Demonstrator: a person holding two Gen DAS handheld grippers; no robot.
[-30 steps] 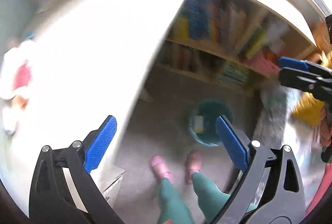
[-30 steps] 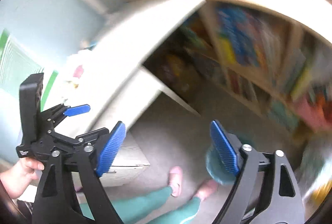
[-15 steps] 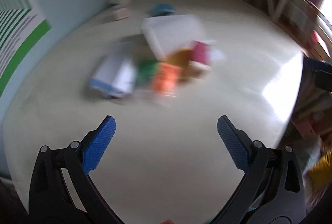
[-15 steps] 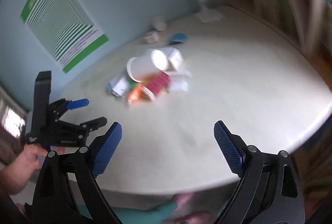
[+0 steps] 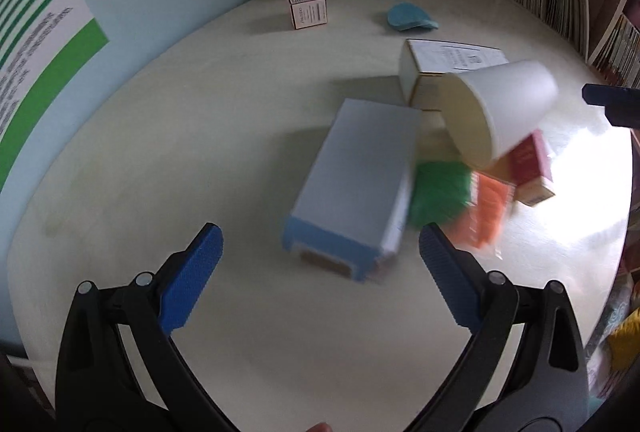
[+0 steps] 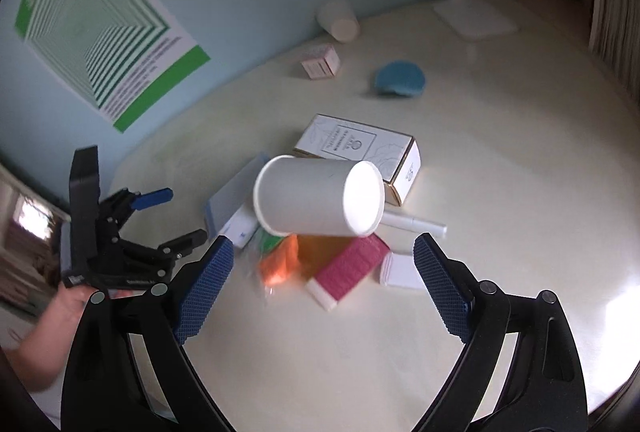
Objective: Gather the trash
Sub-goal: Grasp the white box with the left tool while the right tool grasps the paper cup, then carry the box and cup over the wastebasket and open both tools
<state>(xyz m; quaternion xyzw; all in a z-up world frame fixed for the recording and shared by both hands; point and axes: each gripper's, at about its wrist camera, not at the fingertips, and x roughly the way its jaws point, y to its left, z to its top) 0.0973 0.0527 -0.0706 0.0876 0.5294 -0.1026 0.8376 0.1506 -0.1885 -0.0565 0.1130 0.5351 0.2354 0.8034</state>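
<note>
Both views, aimed at floor and shelves a second ago, are now facing the counter (image 5: 120,159). The trash pile (image 6: 320,216) is lying mid-frame; left gripper (image 5: 320,256) and right gripper (image 6: 324,272) are hovering spread, empty, ready to pick.

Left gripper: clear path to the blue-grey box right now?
Probably yes. The left gripper is open and empty, and the blue-grey box lies straight ahead, its near end uncovered. The paper cup rests on trash beside it.

Both your wrist cams look down fwd over the surface (image 5: 200,119), close in. L cam sits just left of the white paper cup (image 5: 496,111), R cam near its base side (image 6: 320,195); both share the cup's pile.
</note>
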